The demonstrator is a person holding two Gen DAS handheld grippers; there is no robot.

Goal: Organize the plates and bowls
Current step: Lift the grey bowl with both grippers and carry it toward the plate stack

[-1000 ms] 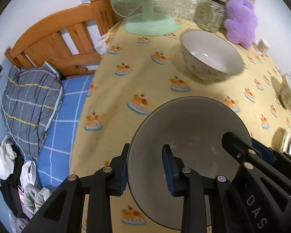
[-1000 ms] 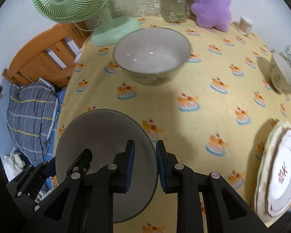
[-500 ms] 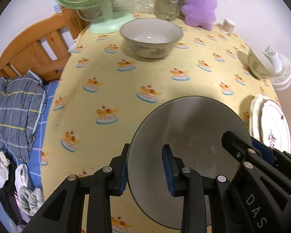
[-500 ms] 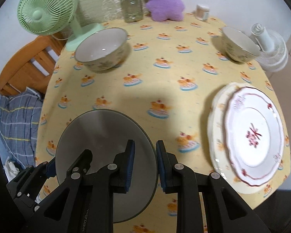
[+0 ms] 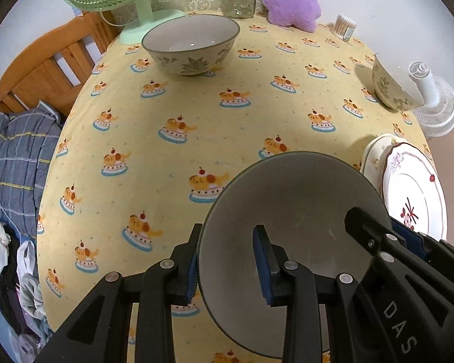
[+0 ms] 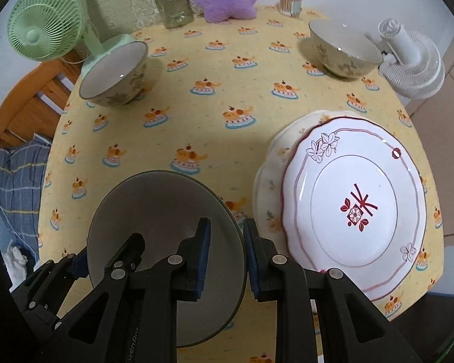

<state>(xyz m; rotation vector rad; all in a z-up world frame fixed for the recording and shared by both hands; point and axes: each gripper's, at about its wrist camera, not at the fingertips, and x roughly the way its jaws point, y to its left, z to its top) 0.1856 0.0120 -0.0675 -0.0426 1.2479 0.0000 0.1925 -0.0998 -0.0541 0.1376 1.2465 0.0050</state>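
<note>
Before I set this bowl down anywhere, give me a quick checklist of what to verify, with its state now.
1. Left gripper clamped on the rim of the held bowl: ok.
2. Right gripper clamped on the opposite rim: ok.
3. Held bowl empty inside: ok.
4. Bowl by the green fan empty, free to receive a stack: ok.
5. Second patterned bowl upright, clear of the plate stack: ok.
6. Held bowl's height above the tablecloth: cannot tell.
</note>
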